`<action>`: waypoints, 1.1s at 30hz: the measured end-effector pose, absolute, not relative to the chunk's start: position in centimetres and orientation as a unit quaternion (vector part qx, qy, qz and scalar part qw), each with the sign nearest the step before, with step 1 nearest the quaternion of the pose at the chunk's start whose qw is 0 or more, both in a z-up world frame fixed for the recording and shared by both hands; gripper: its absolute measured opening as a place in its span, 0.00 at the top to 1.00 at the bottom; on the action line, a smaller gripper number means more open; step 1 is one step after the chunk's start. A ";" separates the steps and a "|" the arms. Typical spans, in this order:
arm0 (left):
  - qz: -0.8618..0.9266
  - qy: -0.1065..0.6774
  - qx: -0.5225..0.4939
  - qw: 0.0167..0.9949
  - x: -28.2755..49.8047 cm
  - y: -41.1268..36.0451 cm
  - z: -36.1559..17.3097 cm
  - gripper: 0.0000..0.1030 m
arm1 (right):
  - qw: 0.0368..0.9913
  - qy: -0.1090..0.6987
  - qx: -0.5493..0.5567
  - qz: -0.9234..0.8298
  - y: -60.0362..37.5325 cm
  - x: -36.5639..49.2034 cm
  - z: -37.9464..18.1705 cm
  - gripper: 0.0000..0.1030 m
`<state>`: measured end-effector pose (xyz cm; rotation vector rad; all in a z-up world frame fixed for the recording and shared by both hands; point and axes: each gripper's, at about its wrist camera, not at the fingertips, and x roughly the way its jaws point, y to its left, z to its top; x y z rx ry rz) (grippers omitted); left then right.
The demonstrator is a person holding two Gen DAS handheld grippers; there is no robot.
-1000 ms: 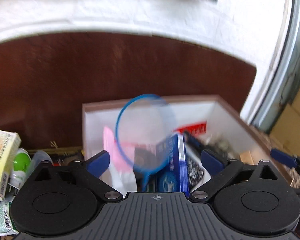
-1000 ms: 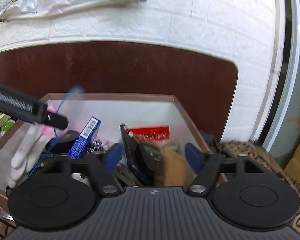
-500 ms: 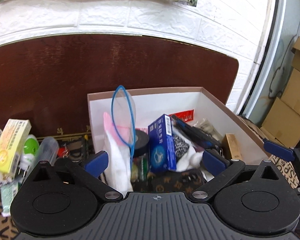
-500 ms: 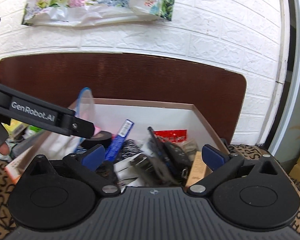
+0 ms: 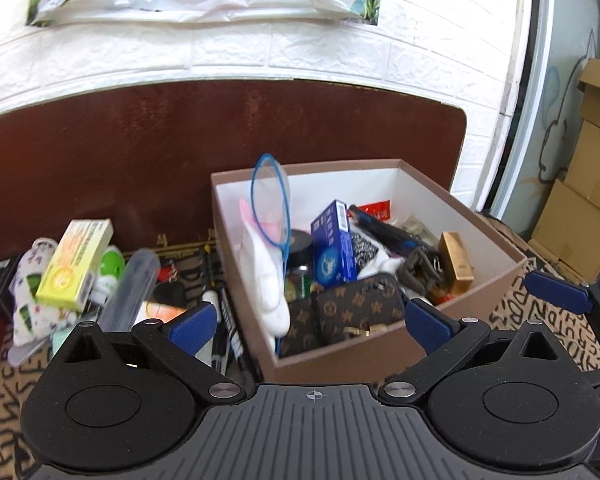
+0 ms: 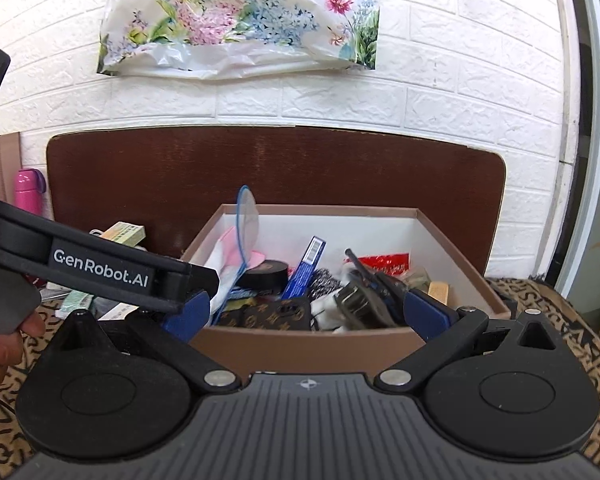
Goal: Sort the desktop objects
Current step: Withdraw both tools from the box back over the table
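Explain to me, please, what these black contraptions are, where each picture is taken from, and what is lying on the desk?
No robot here: a person holds a two-finger gripper in each hand, with a camera on each looking forward along its blue-padded fingers. One picture comes from the left gripper, the other from the right gripper; the long black bar in the right view is the left gripper seen from the side. Both stand open and hold nothing. Ahead sits a brown cardboard box, already filled with a blue net, a white glove, a blue carton, a patterned wallet and more. Beside it, on the patterned cloth, lie a yellow carton and a clear tube, unsorted.
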<state>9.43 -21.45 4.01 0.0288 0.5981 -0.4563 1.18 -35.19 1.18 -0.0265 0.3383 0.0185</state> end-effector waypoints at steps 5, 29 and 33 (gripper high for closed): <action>-0.214 0.295 0.014 0.931 7.3 -20.1 3.2 0.00 | 0.984 0.179 0.002 0.012 -34.2 -0.6 0.2 0.00; -0.129 0.349 -0.037 0.927 1.2 -11.1 -2.6 0.00 | 0.966 0.252 0.012 0.062 -26.3 -4.3 -3.7 0.00; -0.129 0.357 -0.043 0.924 1.2 -10.4 -3.2 0.00 | 0.964 0.260 0.005 0.061 -25.4 -4.4 -4.1 0.00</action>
